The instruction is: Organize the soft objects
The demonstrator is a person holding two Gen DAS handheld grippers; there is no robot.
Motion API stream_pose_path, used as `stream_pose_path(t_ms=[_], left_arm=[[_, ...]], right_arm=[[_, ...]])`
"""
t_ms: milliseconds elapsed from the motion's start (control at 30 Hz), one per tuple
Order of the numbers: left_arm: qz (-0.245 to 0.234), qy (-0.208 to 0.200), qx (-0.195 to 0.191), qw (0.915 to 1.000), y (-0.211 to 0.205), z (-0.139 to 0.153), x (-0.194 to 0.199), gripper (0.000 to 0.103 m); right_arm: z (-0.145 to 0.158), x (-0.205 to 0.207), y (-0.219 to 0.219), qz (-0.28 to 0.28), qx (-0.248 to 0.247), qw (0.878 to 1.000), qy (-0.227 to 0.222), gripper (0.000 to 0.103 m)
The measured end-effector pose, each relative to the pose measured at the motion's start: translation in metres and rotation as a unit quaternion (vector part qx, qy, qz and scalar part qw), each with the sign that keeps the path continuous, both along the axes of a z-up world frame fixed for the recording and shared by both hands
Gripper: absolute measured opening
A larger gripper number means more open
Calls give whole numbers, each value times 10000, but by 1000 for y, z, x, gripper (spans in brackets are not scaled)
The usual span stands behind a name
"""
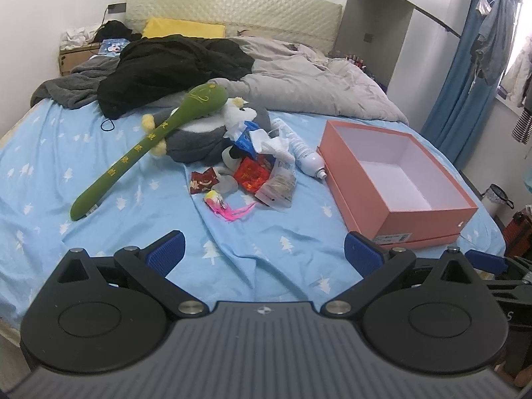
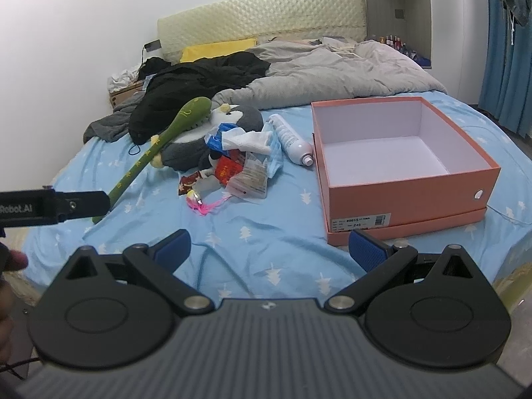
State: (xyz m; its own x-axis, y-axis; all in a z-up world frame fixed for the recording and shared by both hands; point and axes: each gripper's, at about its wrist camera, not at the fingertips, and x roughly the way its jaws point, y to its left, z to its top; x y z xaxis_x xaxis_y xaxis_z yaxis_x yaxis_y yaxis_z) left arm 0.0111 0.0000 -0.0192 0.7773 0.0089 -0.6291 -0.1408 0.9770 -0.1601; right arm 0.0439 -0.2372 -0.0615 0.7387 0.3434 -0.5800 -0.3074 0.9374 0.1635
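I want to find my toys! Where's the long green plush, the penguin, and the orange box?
Long green plush [image 1: 139, 153], left wrist view, middle of its stem.
Penguin [image 2: 246, 113], right wrist view, its grey head.
Orange box [image 2: 402, 199], right wrist view, its front wall.

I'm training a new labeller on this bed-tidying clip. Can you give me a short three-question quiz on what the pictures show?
1. True or false: the orange box already holds a toy.
2. What lies across the grey penguin plush? A) white spray bottle B) long green plush C) yellow pillow
3. Fill in: both the left gripper and right gripper have their jaws ____.

Key: 1 false, it is empty; 2 B, the long green plush; 3 open, holding nothing.
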Motion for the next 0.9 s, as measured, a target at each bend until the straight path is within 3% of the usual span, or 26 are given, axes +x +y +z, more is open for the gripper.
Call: stream_pose_path(t_ms=[367,500,700,900], left_arm=[[-3,-204,-46,9998,0,-9,22,103],[101,-105,-106,9998,8,-16,33,103],[5,38,194,9998,14,-25,48,103],[-23,164,176,9997,21,-33,56,103]], right_arm=[[-9,16,-4,-118,57,9998,123,103],[-14,24,-5,-77,174,9995,234,103],[-21,37,-1,-57,221,9990,373,103],[-24,43,2,-57,190,9991,385,103]])
